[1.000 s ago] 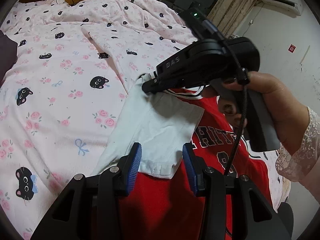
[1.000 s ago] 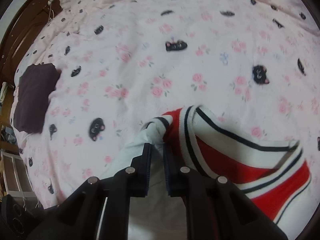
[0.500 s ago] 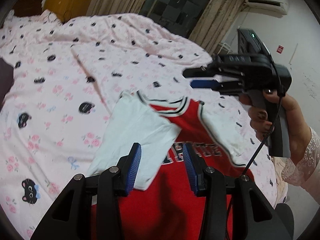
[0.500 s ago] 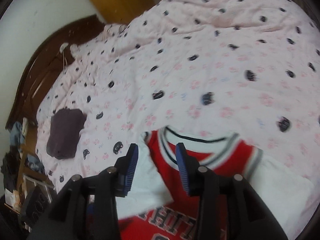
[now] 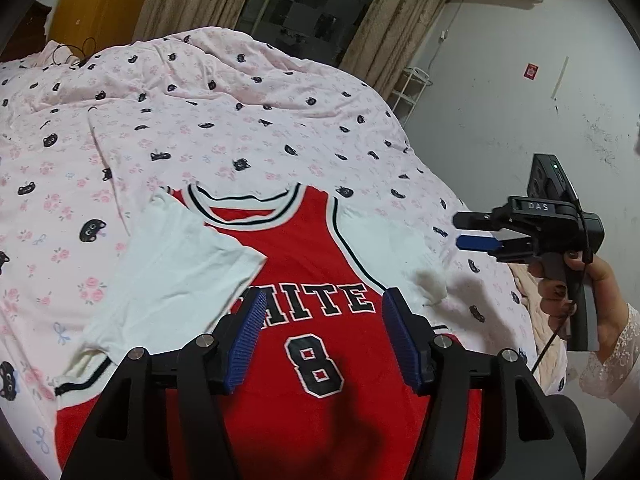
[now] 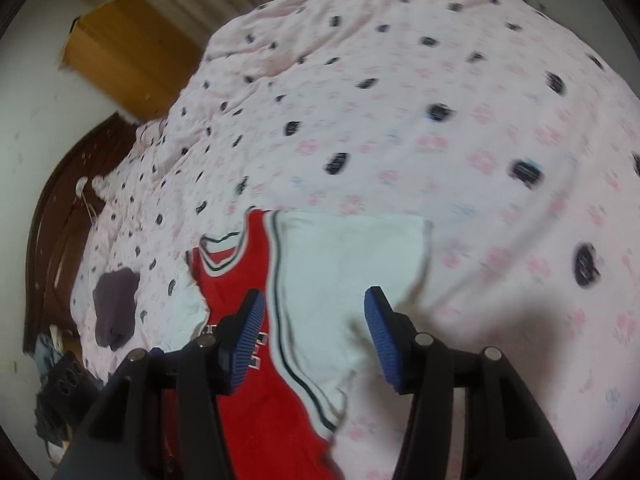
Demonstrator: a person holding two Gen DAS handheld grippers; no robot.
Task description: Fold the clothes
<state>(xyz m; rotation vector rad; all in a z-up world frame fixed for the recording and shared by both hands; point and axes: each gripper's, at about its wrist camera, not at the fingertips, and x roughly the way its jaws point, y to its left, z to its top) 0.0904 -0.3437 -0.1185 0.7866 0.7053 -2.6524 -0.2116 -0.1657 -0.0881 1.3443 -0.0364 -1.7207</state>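
Observation:
A red basketball jersey (image 5: 304,264) with white sleeves and a number 8 lies face up on the pink bedspread (image 5: 240,128). Its left sleeve (image 5: 176,272) is folded inward over the chest; the right sleeve (image 5: 400,256) lies spread out. My left gripper (image 5: 322,332) hovers above the jersey's lettering, its jaws opening, nothing between them. My right gripper (image 5: 466,232) is held off past the right sleeve, a hand on its handle. In the right wrist view my right gripper (image 6: 314,328) hangs above the white sleeve (image 6: 352,264), jaws opening and empty.
A dark folded garment (image 6: 116,308) lies on the bed near the wooden headboard (image 6: 52,216). Clutter sits on the floor beside the bed (image 6: 52,392). Curtains (image 5: 392,32) and a white wall (image 5: 520,92) stand beyond the bed's far side.
The right gripper let go of the left sleeve after laying it over the chest, then swung away to the right side. The left gripper rose and its jaws widened.

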